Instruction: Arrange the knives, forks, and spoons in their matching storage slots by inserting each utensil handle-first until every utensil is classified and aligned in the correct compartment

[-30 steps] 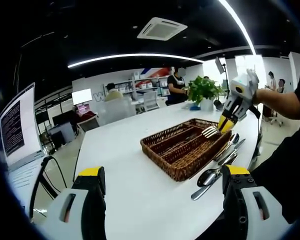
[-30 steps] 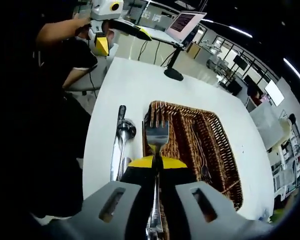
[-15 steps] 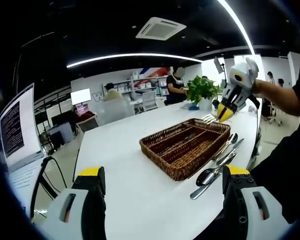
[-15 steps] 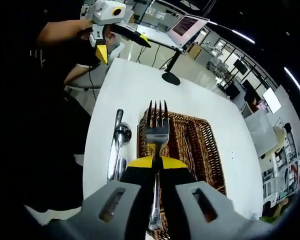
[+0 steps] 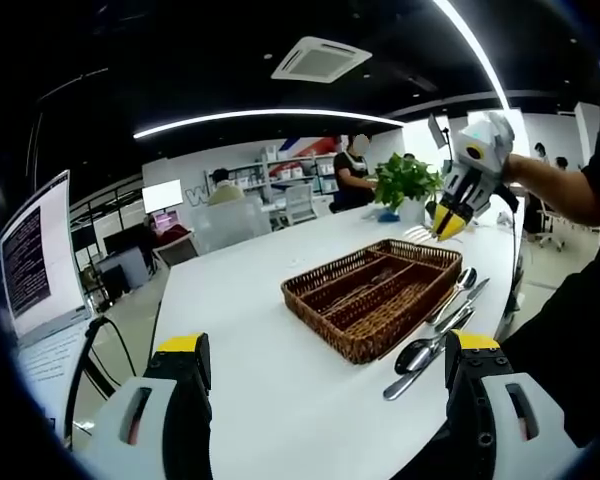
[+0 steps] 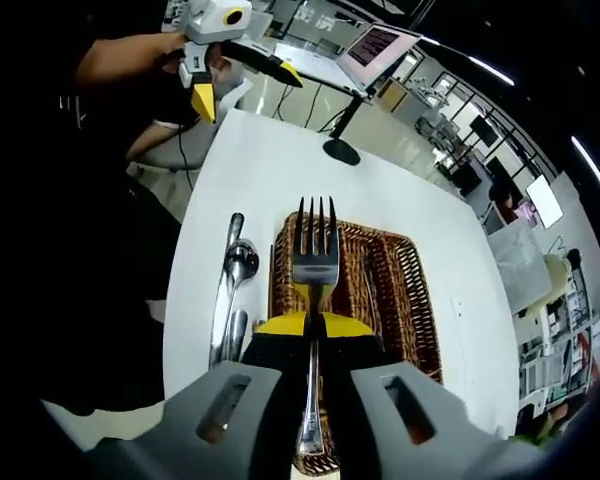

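Observation:
My right gripper (image 6: 310, 322) is shut on a steel fork (image 6: 317, 250) with the tines pointing away, held above the near end of a compartmented wicker basket (image 6: 412, 272). In the left gripper view that right gripper (image 5: 450, 222) hangs with the fork (image 5: 420, 235) over the far end of the basket (image 5: 360, 350). Some cutlery lies inside the basket. Spoons (image 6: 236, 268) and a knife lie on the white table beside the basket, the same loose cutlery (image 5: 435, 330) on its right in the left gripper view. My left gripper (image 5: 330, 345) is open and holds nothing, well back from the basket.
A laptop (image 5: 35, 260) on a stand (image 6: 340, 152) is at one table end and a potted plant (image 5: 405, 180) at the other. People sit and stand at desks behind. A hand holds the left gripper (image 6: 205, 60) off the table's edge.
The right gripper has risen with the fork and drawn back towards the basket's end. The left gripper has stayed in place, open.

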Tool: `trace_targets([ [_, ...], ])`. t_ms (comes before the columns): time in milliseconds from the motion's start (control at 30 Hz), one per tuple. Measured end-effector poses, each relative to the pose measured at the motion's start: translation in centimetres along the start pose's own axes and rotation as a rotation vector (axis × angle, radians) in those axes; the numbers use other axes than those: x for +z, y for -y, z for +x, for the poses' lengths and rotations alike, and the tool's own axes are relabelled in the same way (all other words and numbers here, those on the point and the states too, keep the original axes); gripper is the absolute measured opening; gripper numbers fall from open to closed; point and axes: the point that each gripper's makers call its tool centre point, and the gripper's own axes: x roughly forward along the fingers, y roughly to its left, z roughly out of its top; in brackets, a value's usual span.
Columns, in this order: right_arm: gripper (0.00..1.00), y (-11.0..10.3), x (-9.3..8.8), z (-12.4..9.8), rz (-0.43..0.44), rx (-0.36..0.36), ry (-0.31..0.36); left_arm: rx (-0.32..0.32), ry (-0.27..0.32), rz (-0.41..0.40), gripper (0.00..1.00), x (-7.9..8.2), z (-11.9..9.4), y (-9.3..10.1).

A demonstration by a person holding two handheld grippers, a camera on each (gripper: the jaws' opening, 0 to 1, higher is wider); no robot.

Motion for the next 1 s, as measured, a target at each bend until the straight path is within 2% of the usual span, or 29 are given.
trace_targets([
  [333, 0.0, 1.1, 0.5, -0.5, -0.027, 0.014, -0.015, -0.006, -0.008, -0.006, 0.99, -0.5, 0.2, 0.2],
  [700, 0.0, 2.1, 0.4, -0.8, -0.051, 0.013, -0.038, -0.012, -0.003, 0.0, 0.99, -0.2, 0.4, 0.9],
  [1000, 0.0, 2.4, 0.9, -1.3, -0.06, -0.024, -0.058, -0.027, 0.024, 0.008, 0.99, 0.4, 0.1, 1.3],
])
